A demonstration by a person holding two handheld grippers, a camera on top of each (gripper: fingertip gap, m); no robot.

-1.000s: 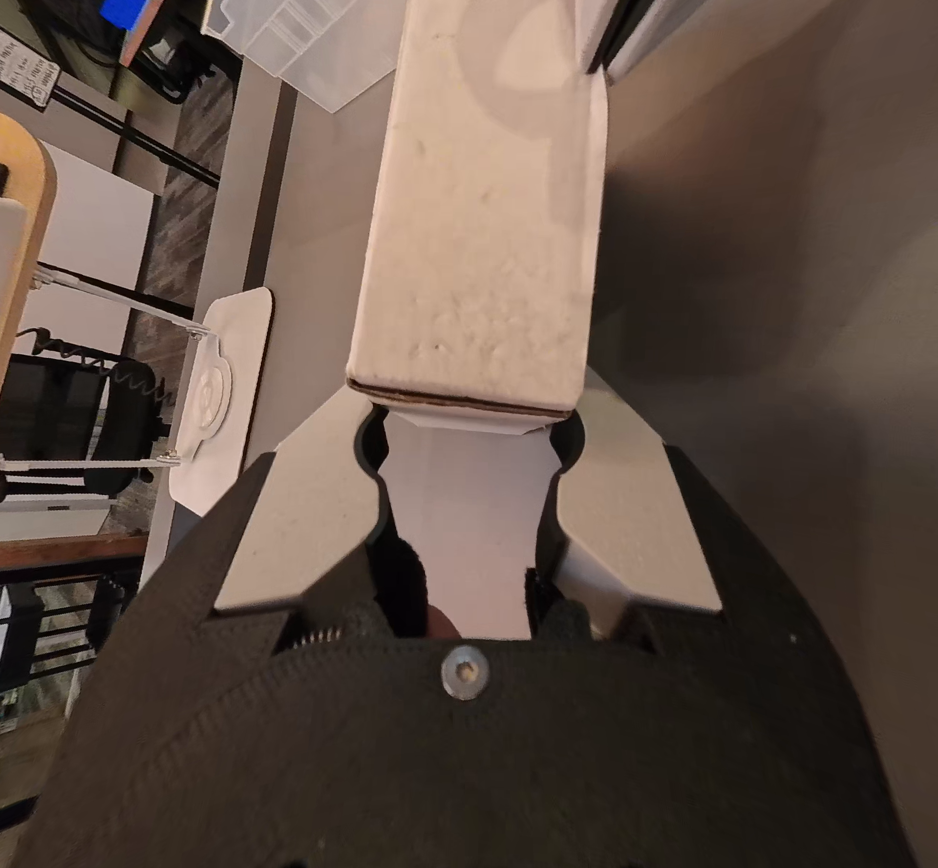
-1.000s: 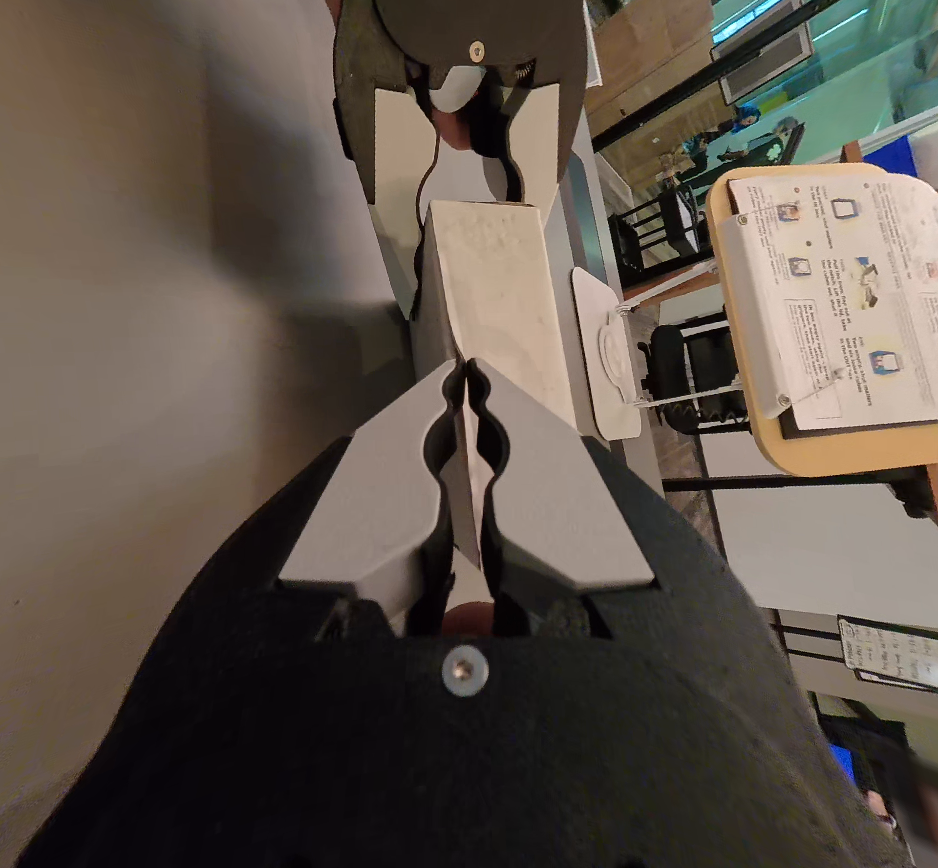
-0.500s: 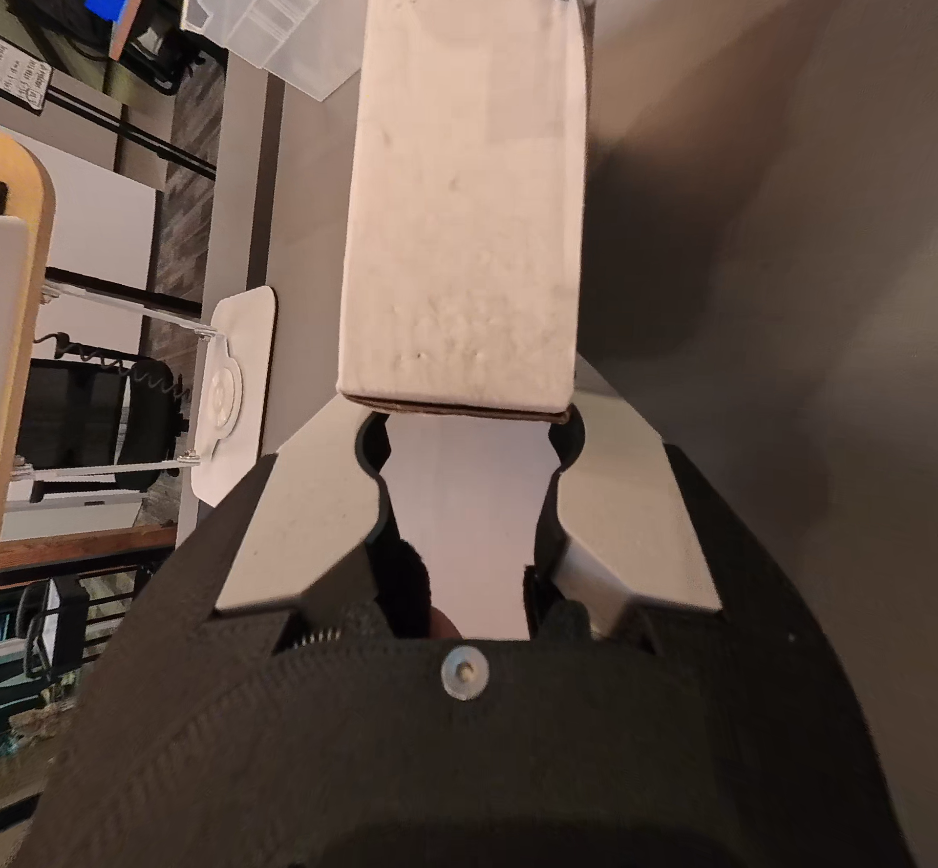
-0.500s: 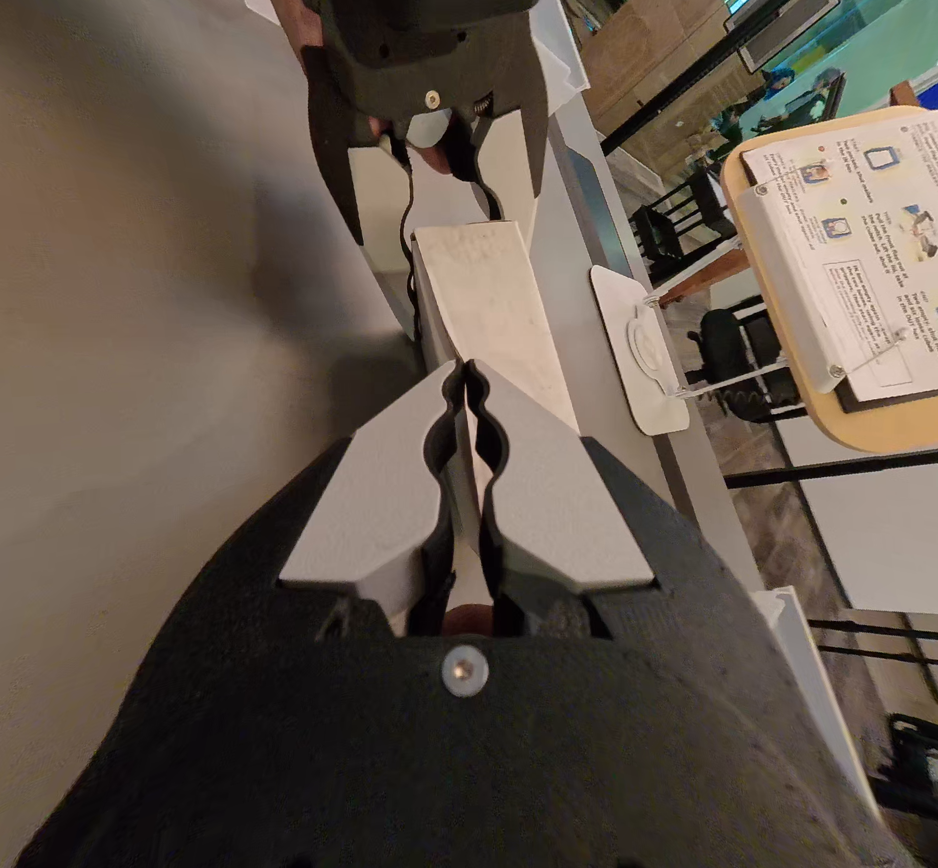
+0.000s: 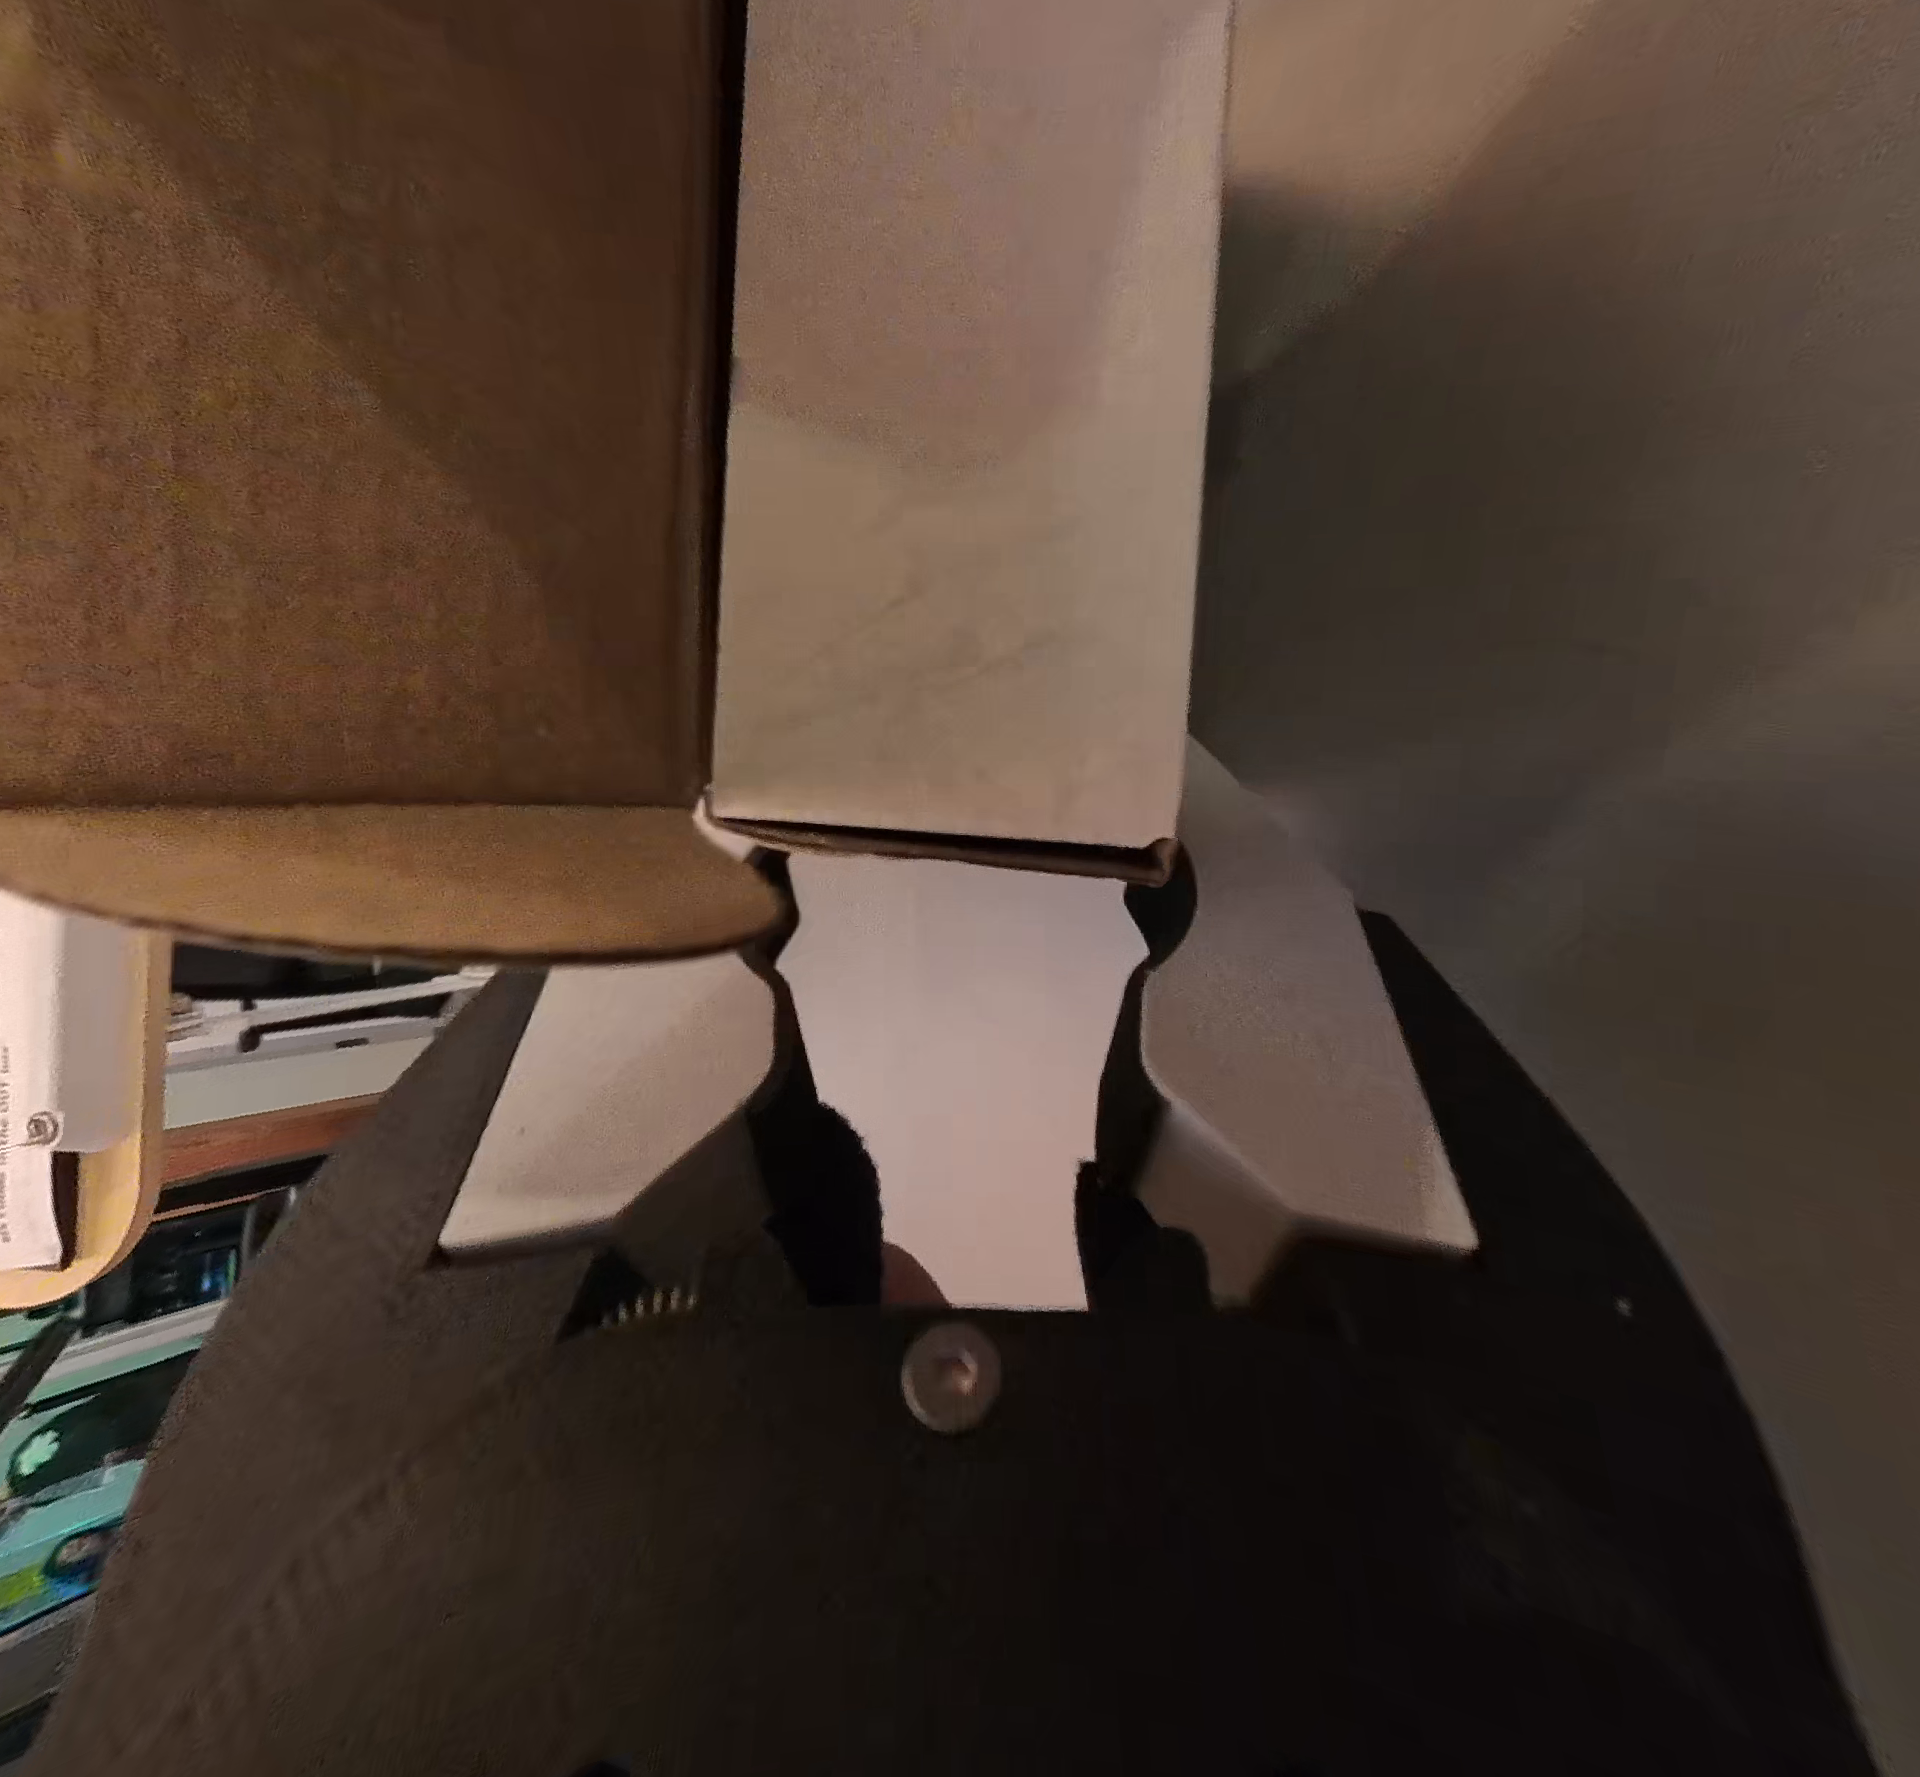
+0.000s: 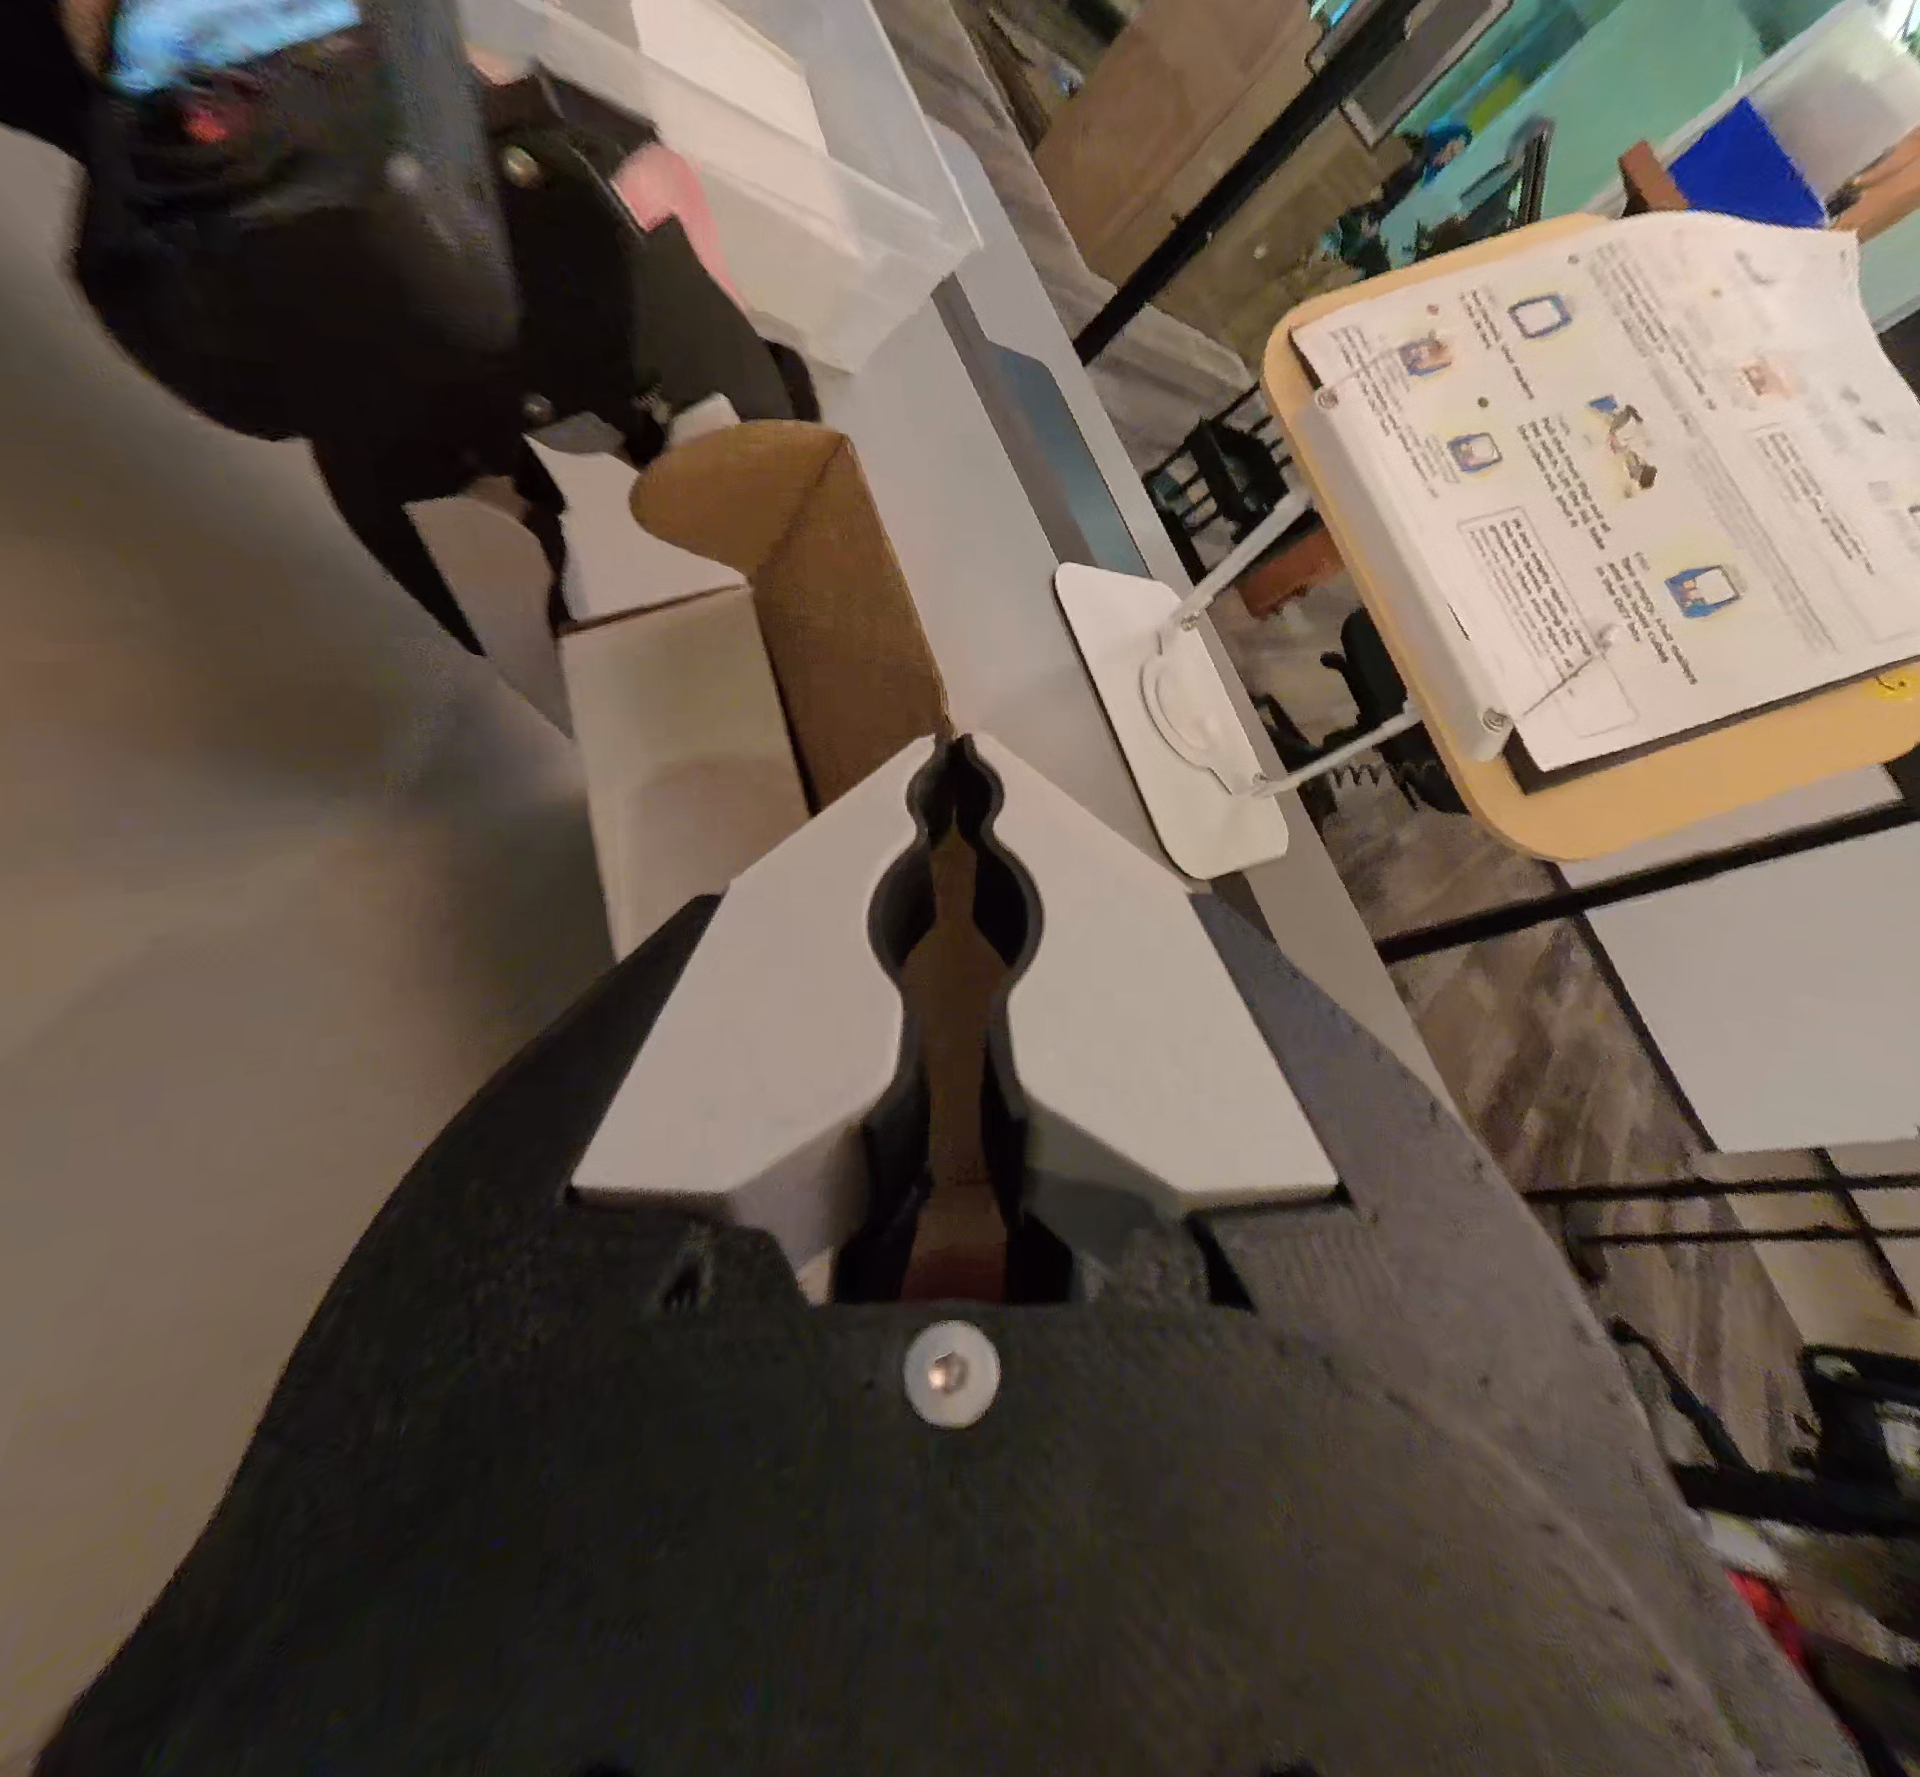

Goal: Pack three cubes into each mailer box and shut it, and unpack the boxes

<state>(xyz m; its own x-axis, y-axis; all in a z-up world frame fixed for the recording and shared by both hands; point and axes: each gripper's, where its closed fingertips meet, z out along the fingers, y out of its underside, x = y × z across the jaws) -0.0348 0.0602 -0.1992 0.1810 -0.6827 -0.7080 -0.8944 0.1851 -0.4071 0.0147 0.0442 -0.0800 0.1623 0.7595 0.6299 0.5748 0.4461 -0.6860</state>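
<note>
A white mailer box (image 5: 966,377) lies on the grey table (image 5: 1558,377). Its lid (image 5: 343,325) stands swung up and shows its brown inside. My left gripper (image 5: 966,896) holds the box's near end, one finger on each side of it. In the right wrist view my right gripper (image 6: 956,771) is shut on the edge of the brown lid (image 6: 842,605), above the white box body (image 6: 675,740). The left gripper (image 6: 499,522) shows there at the box's far end. No cubes are in view; the inside of the box is hidden.
A clear plastic bin (image 6: 779,117) sits at the far end of the table (image 6: 208,844). A white stand base (image 6: 1174,719) sits at the table's edge and holds a wooden board with a printed sheet (image 6: 1610,501). Beyond the edge is floor.
The lid, shut before, has been swung up by my right gripper, so its brown inside now shows. The left gripper keeps its hold on the box end.
</note>
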